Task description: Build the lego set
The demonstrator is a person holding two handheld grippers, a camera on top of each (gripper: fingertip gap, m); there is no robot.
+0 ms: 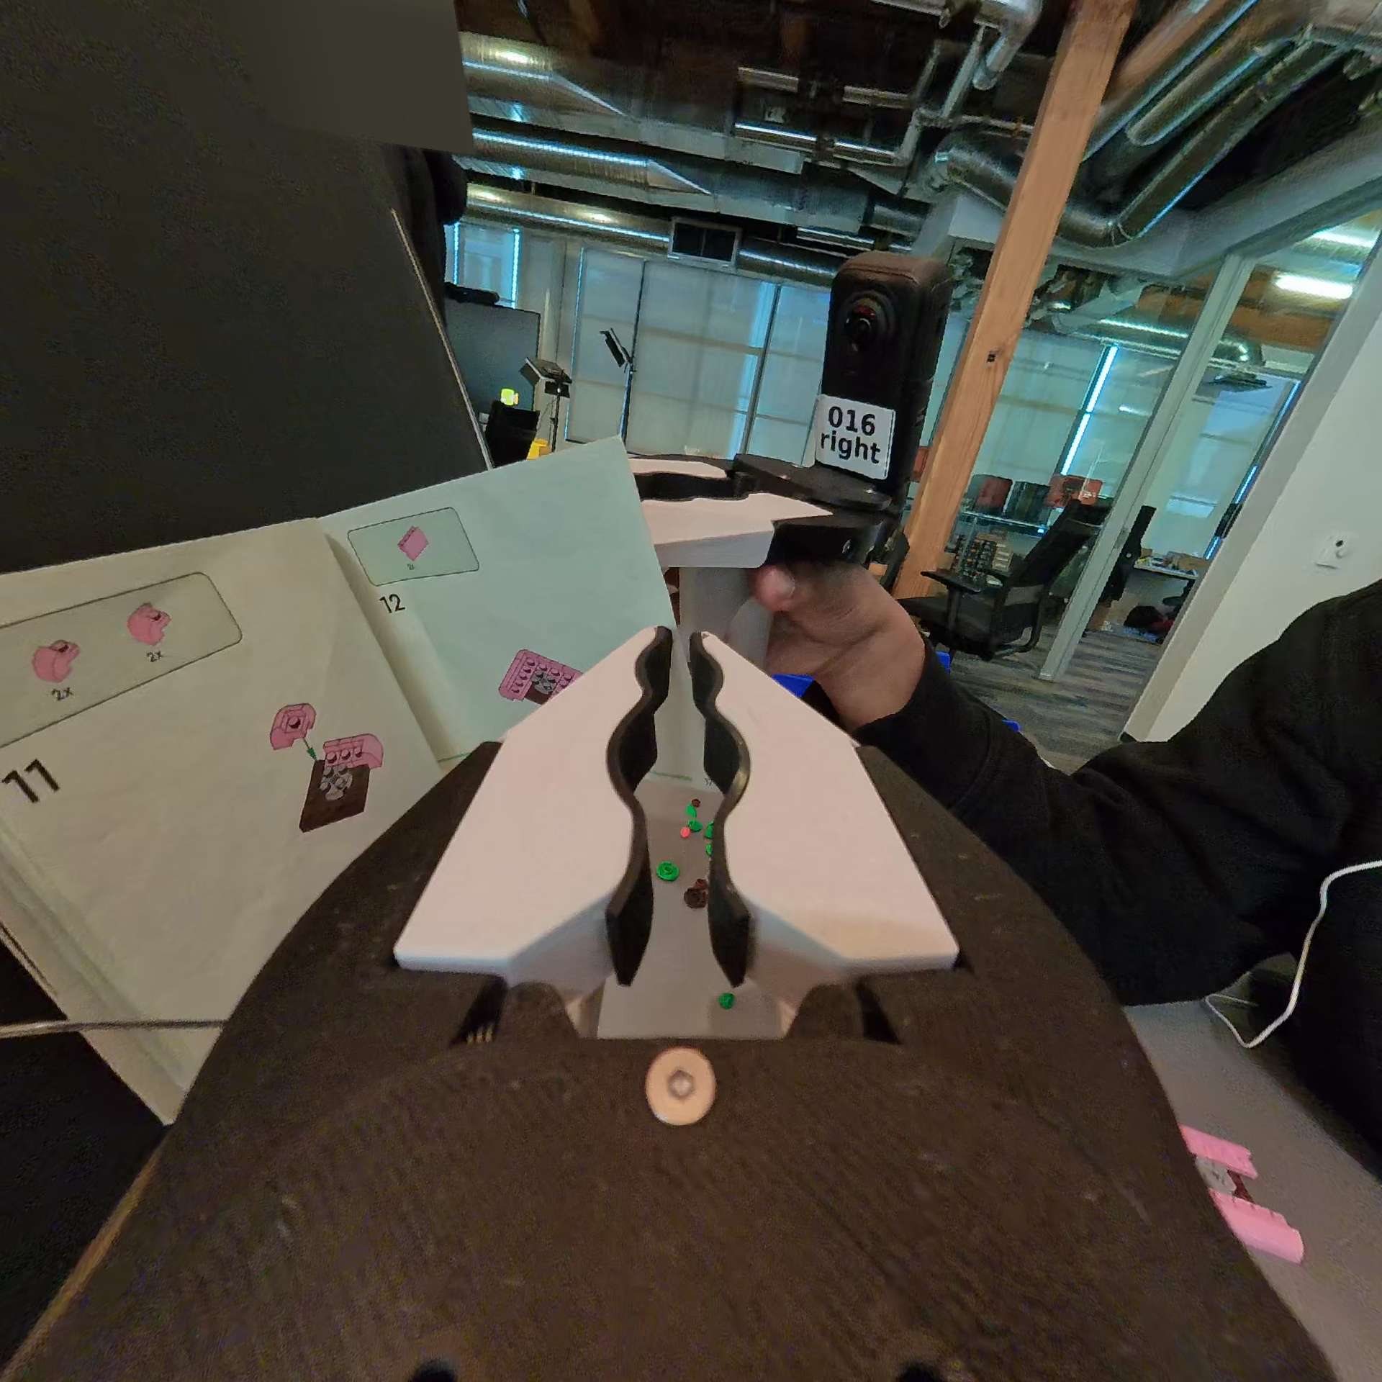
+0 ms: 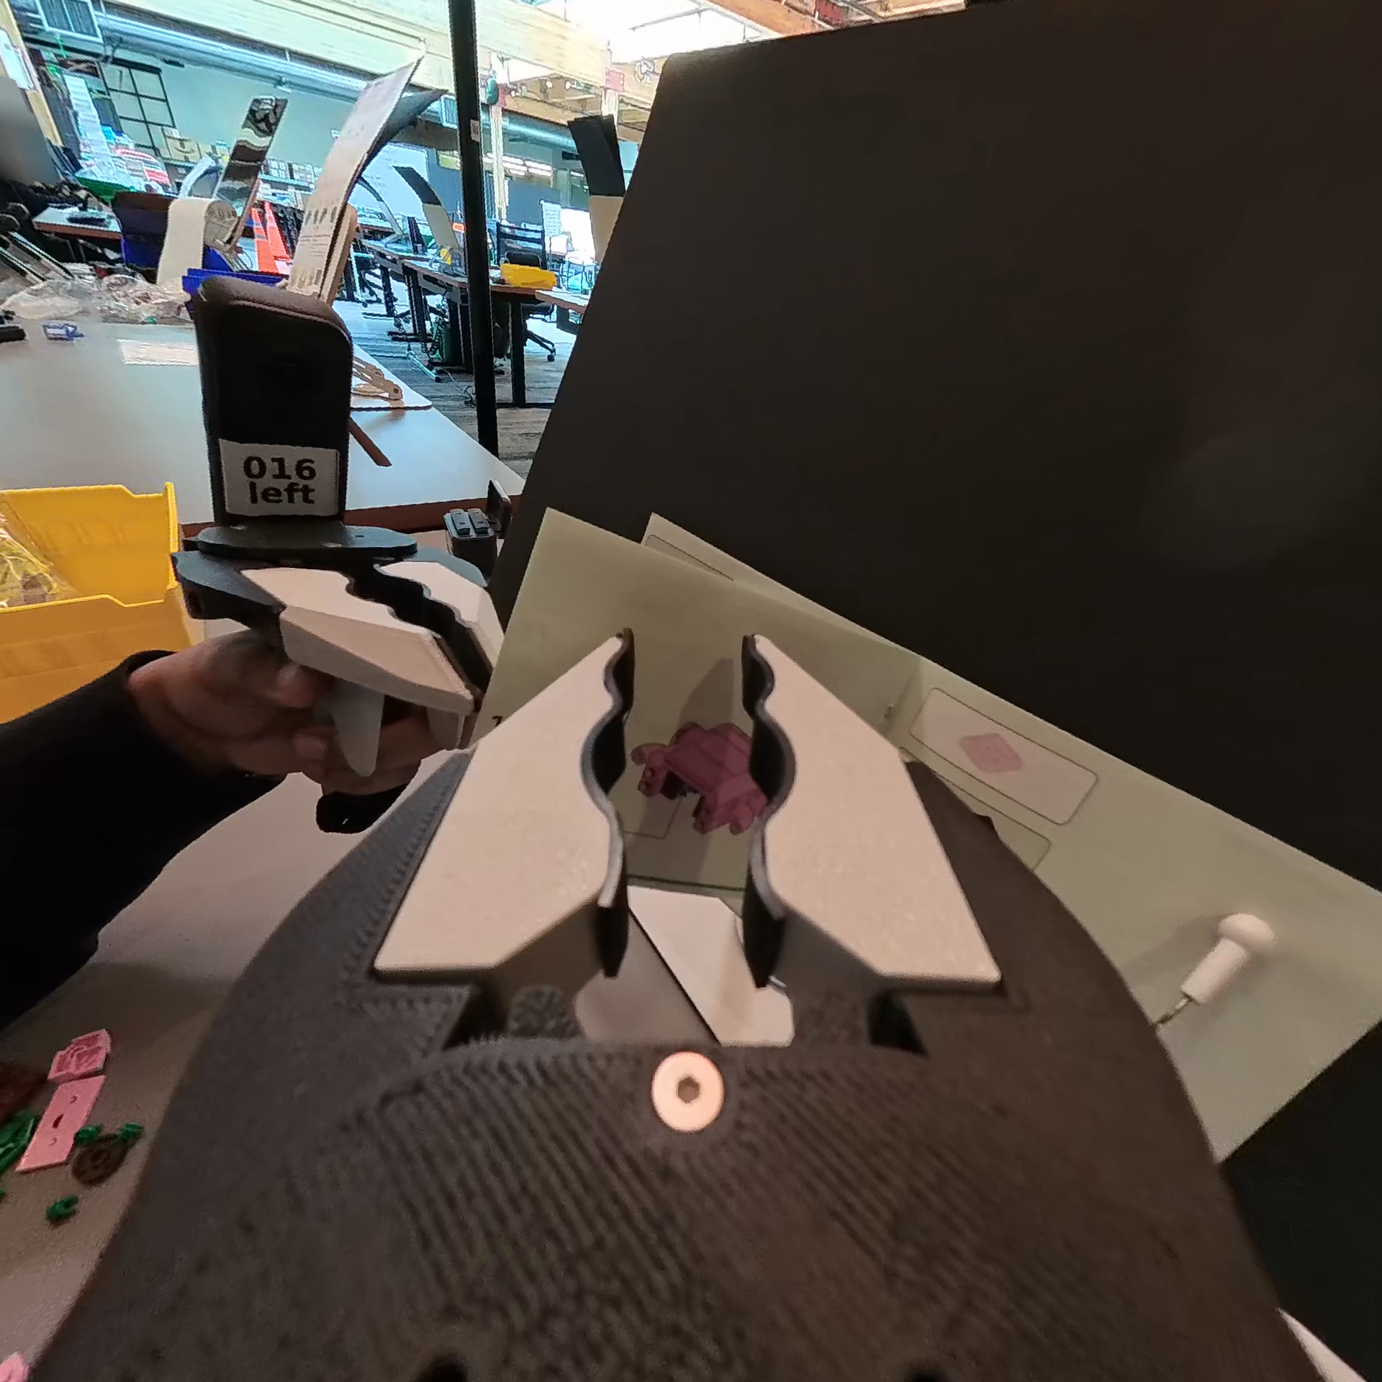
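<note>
While both tools are held raised above the surface (image 2: 112, 419), the left tool (image 1: 679, 636) is seen with a narrow gap between its jaws and nothing gripped; the right tool (image 2: 686, 639) is seen parted wider, likewise empty. An open instruction booklet (image 1: 224, 748) is propped against a dark board (image 2: 972, 299) ahead of both tools. Loose pink lego plates (image 2: 63, 1114) and small green pieces (image 2: 15, 1144) are scattered on the surface at lower left in the right wrist view. A partly built pink assembly (image 1: 1241, 1204) is noted on the surface beside the left tool. A yellow bin (image 2: 82, 598) is recorded behind the left hand (image 2: 247, 710).
</note>
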